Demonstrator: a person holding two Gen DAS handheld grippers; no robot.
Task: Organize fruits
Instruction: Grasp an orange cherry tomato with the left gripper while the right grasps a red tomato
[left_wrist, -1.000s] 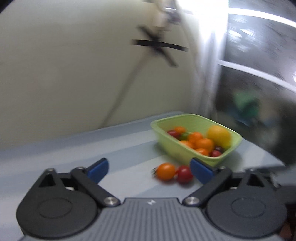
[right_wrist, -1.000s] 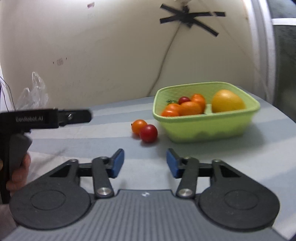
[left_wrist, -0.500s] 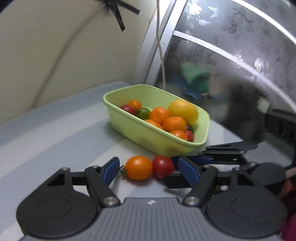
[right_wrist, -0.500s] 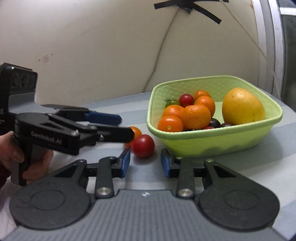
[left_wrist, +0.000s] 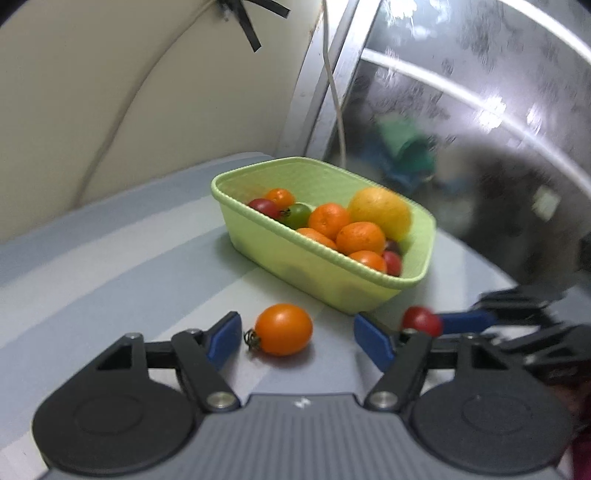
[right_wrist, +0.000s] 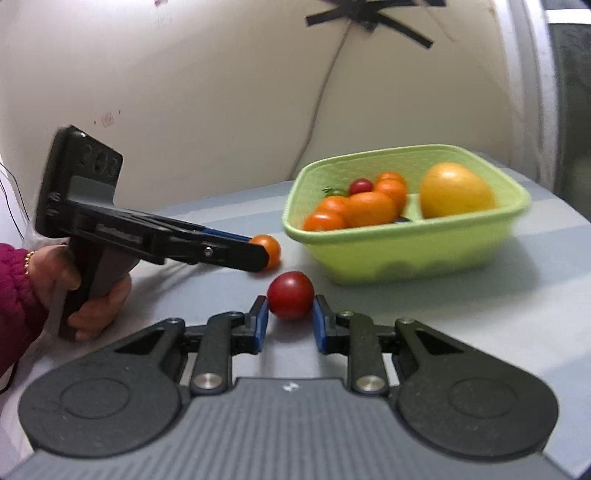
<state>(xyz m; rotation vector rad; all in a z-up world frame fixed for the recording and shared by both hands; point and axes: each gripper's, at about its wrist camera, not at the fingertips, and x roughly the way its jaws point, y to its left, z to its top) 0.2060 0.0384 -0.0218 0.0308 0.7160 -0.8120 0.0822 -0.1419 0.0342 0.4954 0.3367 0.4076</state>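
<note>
- Between the blue pads of the right gripper (right_wrist: 290, 319) sits a red cherry tomato (right_wrist: 290, 295), low on the grey striped surface (right_wrist: 461, 306); the jaws have just been closing and now clench it, both pads touching its sides.
- From the left wrist view the same red tomato shows at the right, pinched at the tip of the right gripper's blue fingers (that part of the picture is blurred).
- An orange cherry tomato (left_wrist: 283, 329) lies on the surface between the pads of the left gripper (left_wrist: 295, 338), its dried stem end turned toward the left pad.
- The left jaws have just been closing, yet a gap shows on each side of the fruit, wider on the right, so they grasp nothing.
- In the right wrist view the left gripper reaches in from the left, held by a hand (right_wrist: 79, 291) with a magenta sleeve (right_wrist: 14, 295), its tip at the orange tomato.
- Just beyond both loose tomatoes stands a light green plastic basket (left_wrist: 332, 280), resting on the surface near a cream wall (right_wrist: 221, 92).
- Inside it lie a large yellow-orange citrus fruit (left_wrist: 380, 212), several mandarins (left_wrist: 360, 238), and red, orange and green cherry tomatoes (one green one (left_wrist: 297, 216) near the far end).
</note>
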